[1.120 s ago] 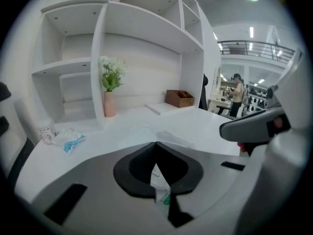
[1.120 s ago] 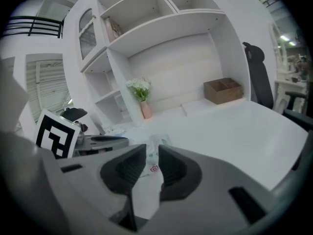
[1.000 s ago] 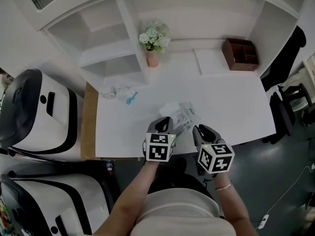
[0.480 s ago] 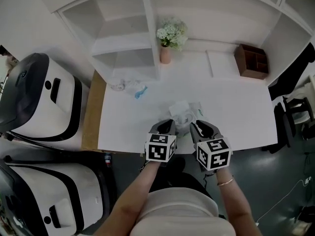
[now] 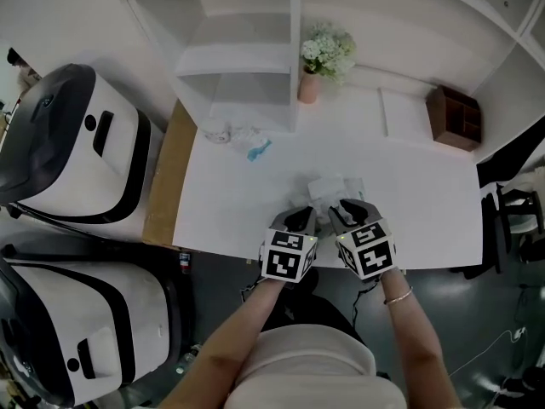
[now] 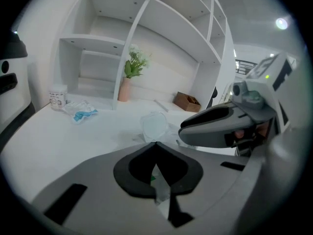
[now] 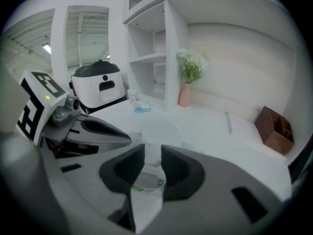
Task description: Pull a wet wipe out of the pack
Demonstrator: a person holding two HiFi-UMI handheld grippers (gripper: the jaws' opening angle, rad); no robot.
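Note:
The wet wipe pack (image 5: 329, 191), white with green print, lies near the front of the white table (image 5: 238, 203), its clear round lid (image 6: 155, 125) flipped up. My left gripper (image 5: 300, 221) is at the pack's near left edge. In the left gripper view my left gripper (image 6: 155, 146) is shut, with a thin strip of the pack (image 6: 159, 182) pinched between the jaws. My right gripper (image 5: 348, 212) sits close beside it on the right. In the right gripper view my right gripper (image 7: 152, 150) has its jaws closed against the pack's white wrapper (image 7: 146, 192).
At the back stand a white shelf unit (image 5: 243, 49), a pink vase of flowers (image 5: 310, 85) and a brown wooden organiser (image 5: 454, 118). Crumpled plastic with a blue scrap (image 5: 244, 140) lies back left. White and black machines (image 5: 72, 160) stand left of the table.
Both grippers have drawn closer together at the pack. The right gripper has moved left and down and has rolled. The left gripper has barely shifted.

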